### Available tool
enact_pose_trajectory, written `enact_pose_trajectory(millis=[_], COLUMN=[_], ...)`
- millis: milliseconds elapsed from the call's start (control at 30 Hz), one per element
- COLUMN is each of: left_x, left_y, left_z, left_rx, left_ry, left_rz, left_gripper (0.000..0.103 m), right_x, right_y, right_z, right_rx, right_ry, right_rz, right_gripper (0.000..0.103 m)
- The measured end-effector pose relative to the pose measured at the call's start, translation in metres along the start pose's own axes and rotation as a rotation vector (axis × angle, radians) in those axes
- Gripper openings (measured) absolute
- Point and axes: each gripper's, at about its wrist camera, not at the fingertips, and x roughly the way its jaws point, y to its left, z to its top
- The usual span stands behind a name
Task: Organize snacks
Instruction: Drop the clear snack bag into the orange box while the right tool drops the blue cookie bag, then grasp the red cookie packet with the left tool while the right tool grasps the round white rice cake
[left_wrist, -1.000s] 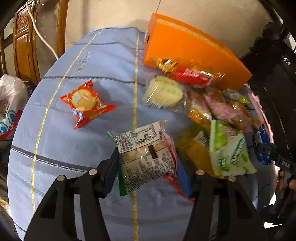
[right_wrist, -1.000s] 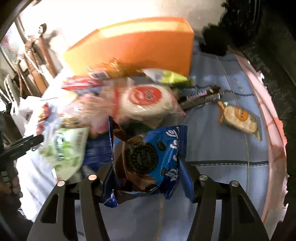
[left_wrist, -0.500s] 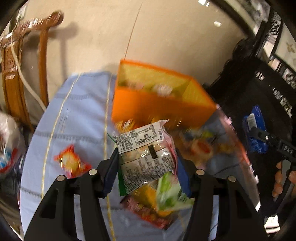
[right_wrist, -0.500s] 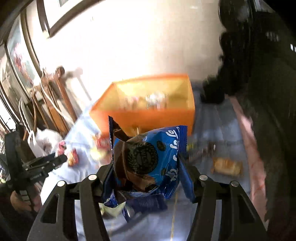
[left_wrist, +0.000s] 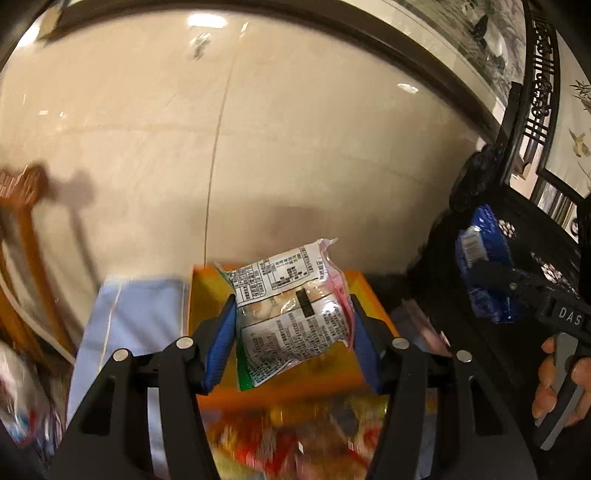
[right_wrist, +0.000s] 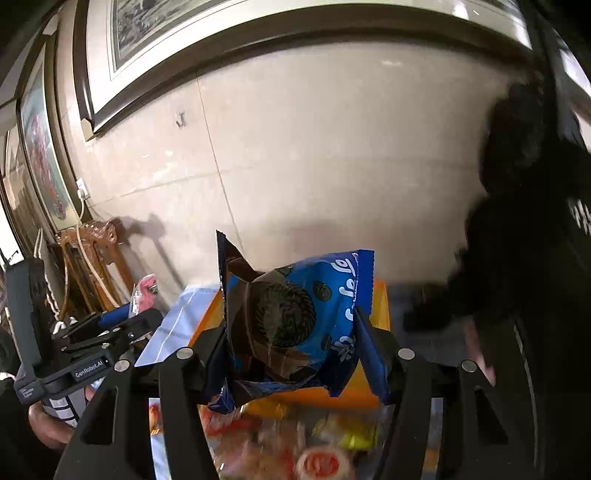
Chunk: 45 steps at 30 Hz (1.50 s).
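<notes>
My left gripper (left_wrist: 291, 325) is shut on a clear snack packet with printed label text (left_wrist: 291, 314), held high in front of the orange box (left_wrist: 207, 295). My right gripper (right_wrist: 291, 332) is shut on a blue cookie packet (right_wrist: 295, 317), also held above the orange box (right_wrist: 380, 306). The right gripper with its blue packet (left_wrist: 484, 269) shows at the right of the left wrist view. The left gripper (right_wrist: 122, 321) shows at the left of the right wrist view. A blurred pile of snacks (left_wrist: 295, 435) lies on the table in front of the box.
The table has a light blue cloth (left_wrist: 129, 314). A beige wall (left_wrist: 295, 147) stands behind the box. A wooden chair (left_wrist: 22, 229) is at the left, dark carved furniture (left_wrist: 535, 110) at the right. More blurred snacks (right_wrist: 314, 439) lie below the right gripper.
Both grippers have risen and tilted up with their packets, moving toward the orange box. The table and snack pile have dropped low in both views.
</notes>
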Motion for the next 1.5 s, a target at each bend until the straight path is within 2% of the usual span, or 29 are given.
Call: enact_pose_trajectory(millis=[33,67,100,133,167,233,367,500,667,767,867,967,1067,1300,1500], left_x=[0.009,0.021,0.037,0.049,0.059,0.071,0.059,0.035,0.007,-0.008,-0.014,-0.012,-0.005,0.012,0.028], left_y=[-0.001,-0.002,0.0,0.004,0.009,0.026,0.056,0.094,0.139,0.152,0.157,0.157,0.158,0.175,0.18], left_z=[0.009,0.017,0.024,0.027,0.027,0.019,-0.02,-0.083,-0.155,-0.198,-0.23,-0.247,-0.248,-0.25,-0.258], left_rx=[0.008,0.014,0.012,0.007,-0.003,-0.036,-0.064,-0.091,-0.21,-0.259,-0.238,-0.202,-0.187,-0.284,-0.301], left_ry=[-0.008,-0.005,0.018,0.033,0.051,0.104,0.133,0.219,0.32,0.366,0.408,0.432,0.435,0.448,0.463], left_rz=[0.013,0.026,0.049,0.085,0.121,0.165,0.171,0.213,0.271,0.313,0.38,0.433,0.463,0.473,0.49], left_gripper=[0.059,0.07,0.076,0.081,0.084,0.085,0.092,0.092,0.092,0.092,0.092,0.092,0.092,0.092,0.093], right_x=[0.008,0.024,0.036,0.048,0.05,0.052,0.05,0.05,0.05,0.047,0.046,0.045,0.042,0.062,0.098], right_y=[-0.001,-0.004,-0.006,-0.008,-0.011,-0.014,-0.019,-0.027,-0.028,-0.024,-0.015,-0.012,-0.015,-0.015,0.002], right_z=[0.009,0.02,0.024,0.024,0.023,0.012,-0.043,-0.104,-0.183,-0.217,-0.237,-0.243,-0.24,-0.233,-0.235], right_rx=[0.001,0.005,0.002,-0.017,-0.028,-0.039,-0.077,-0.038,0.057,0.057,0.021,0.012,0.024,-0.024,-0.128], right_ry=[-0.002,0.02,0.045,0.068,0.079,0.097,0.153,0.232,0.345,0.392,0.419,0.422,0.409,0.426,0.485], right_rz=[0.01,0.029,0.016,-0.049,-0.084,-0.085,-0.12,-0.125,-0.111,-0.105,-0.12,-0.136,-0.155,-0.167,-0.169], right_gripper=[0.062,0.066,0.068,0.07,0.07,0.07,0.075,0.077,0.078,0.078,0.078,0.078,0.078,0.079,0.081])
